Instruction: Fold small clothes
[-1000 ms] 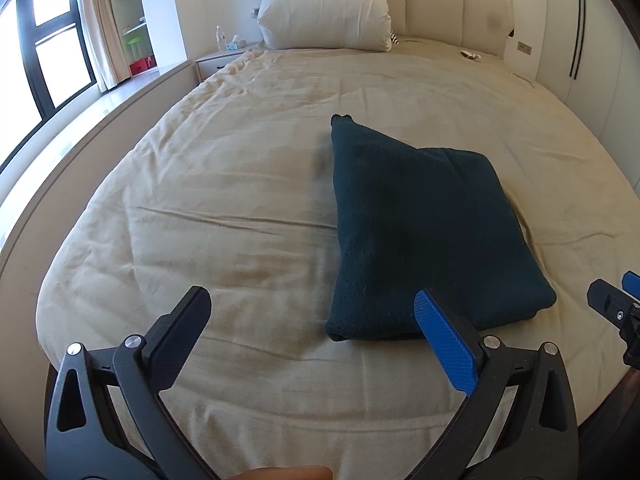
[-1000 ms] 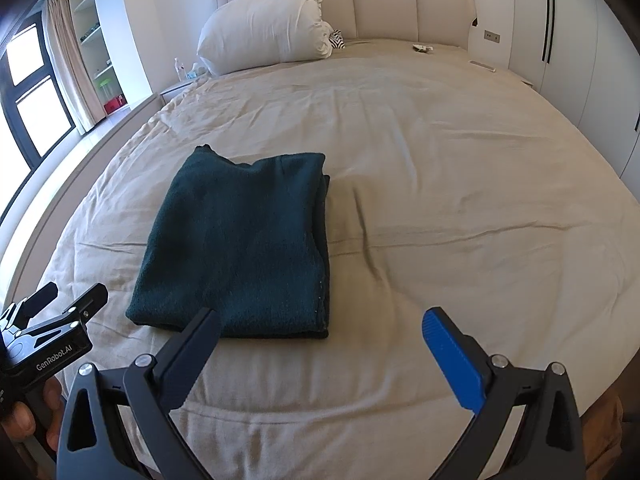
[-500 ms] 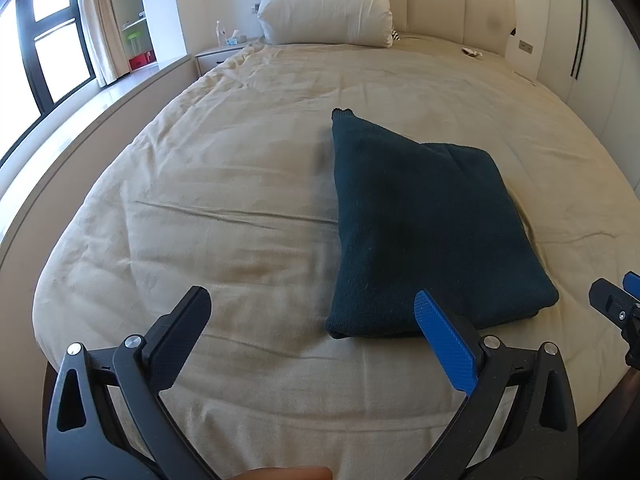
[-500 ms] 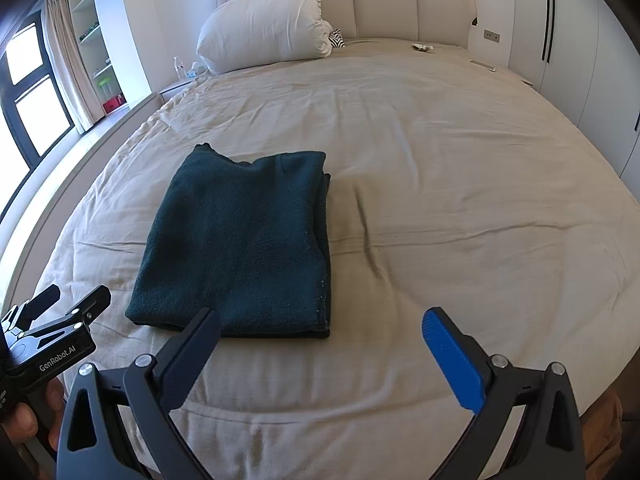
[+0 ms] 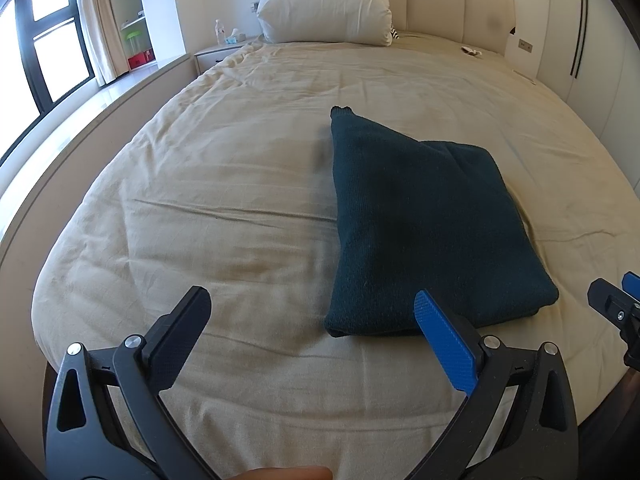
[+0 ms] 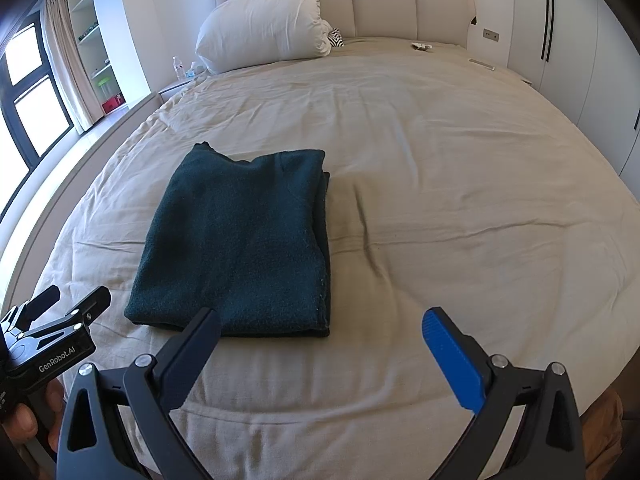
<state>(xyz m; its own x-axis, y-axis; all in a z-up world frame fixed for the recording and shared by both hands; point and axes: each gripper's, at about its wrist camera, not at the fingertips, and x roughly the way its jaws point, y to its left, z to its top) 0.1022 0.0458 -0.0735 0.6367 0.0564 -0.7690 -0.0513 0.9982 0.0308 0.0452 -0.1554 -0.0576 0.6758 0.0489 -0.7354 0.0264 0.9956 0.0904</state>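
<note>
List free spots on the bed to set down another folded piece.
Widest bare patch: bedspread right of the folded dark green garment, out to the wardrobe-side edge. Also free: between garment and pillow, and the strip left of it toward the window. Tightest: the near edge, where the open left gripper and open right gripper hover.

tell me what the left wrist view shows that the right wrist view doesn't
Only the left wrist view shows the left gripper head-on, open and empty, and the tip of the right gripper at its right edge. Only the right wrist view shows the right gripper head-on, open and empty, the left one from the side, the hand holding it, and a striped cloth beside the pillow. Both show the folded garment lying flat on the bed, touched by neither gripper, plus the headboard and window.
</note>
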